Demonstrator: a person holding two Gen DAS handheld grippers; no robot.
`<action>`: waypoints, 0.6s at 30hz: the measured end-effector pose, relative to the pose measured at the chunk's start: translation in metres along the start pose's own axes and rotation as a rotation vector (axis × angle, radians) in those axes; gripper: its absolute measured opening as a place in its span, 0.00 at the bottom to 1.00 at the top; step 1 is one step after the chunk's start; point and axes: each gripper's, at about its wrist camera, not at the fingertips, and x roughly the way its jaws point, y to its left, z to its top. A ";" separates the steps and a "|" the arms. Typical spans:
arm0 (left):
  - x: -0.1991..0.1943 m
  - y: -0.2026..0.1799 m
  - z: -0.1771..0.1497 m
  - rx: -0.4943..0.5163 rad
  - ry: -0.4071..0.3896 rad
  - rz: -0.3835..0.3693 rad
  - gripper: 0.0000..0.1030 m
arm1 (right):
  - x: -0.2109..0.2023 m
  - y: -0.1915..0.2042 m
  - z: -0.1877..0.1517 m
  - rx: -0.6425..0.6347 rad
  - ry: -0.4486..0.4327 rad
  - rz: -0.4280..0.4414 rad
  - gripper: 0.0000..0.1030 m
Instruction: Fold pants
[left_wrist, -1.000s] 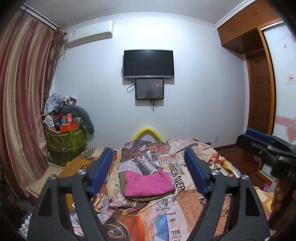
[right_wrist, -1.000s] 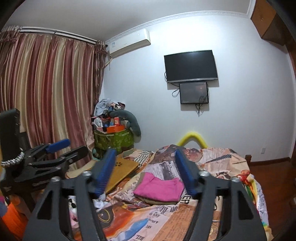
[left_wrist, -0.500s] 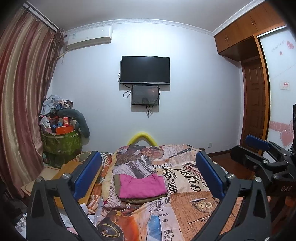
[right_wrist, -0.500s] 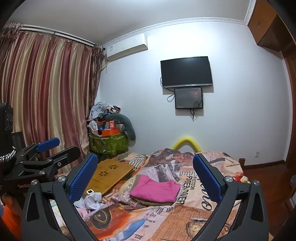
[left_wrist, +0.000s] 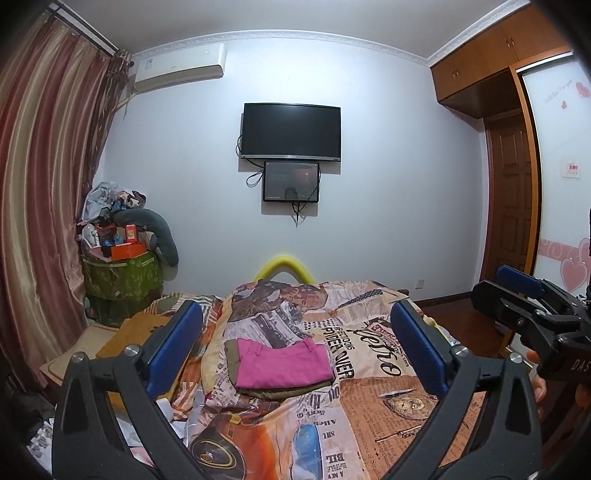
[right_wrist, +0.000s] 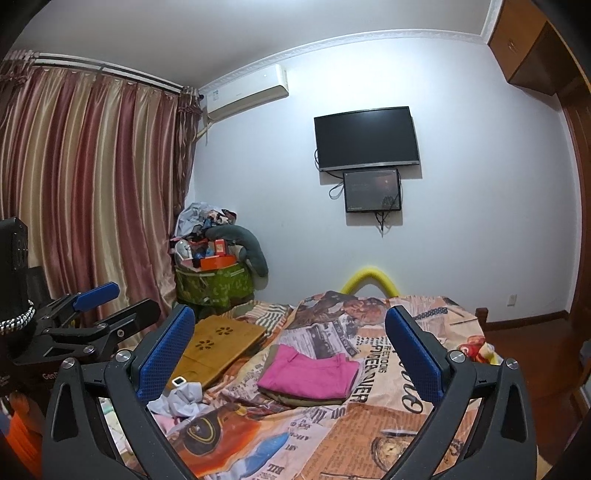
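- Left gripper (left_wrist: 295, 347): jaws spread wide, nothing between the pads; they have just been opening. Held off the bed, aimed nearly level across it.
- Right gripper (right_wrist: 291, 349): same state, jaws wide and empty, also just opened. In the left wrist view it shows at the right edge of the frame, beside a bit of the person's hand.
- Pants (left_wrist: 282, 363): pink, already folded into a compact rectangle, lying on an olive folded piece (left_wrist: 232, 356) on the printed bedspread (left_wrist: 388, 413). Centre of frame in both views, framed between each gripper's blue pads but well beyond them; no contact.
- Long axis of the pink stack runs left to right across the frame in the left wrist view; in the right wrist view (right_wrist: 308, 374) it sits slightly left of centre, its near edge angled toward the lower right.
- Judgement: the stack lies straight ahead of both tools, roughly equally far; neither hand has a clear advantage. Left tool is squarer to it.
- Judgement: the fold looks finished; the open, withdrawn jaws suit a release rather than a grasp.
- Any further move would need a forward, downward reach to the stack's near edge.
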 end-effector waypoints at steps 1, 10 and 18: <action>0.001 0.000 0.000 0.001 0.003 -0.001 1.00 | 0.000 0.000 0.000 0.001 0.002 0.000 0.99; 0.004 -0.003 -0.003 0.004 0.010 -0.022 1.00 | -0.001 -0.001 0.002 0.007 0.014 -0.002 1.00; 0.004 -0.003 -0.003 0.009 0.009 -0.033 1.00 | -0.002 0.000 0.003 0.011 0.018 -0.006 1.00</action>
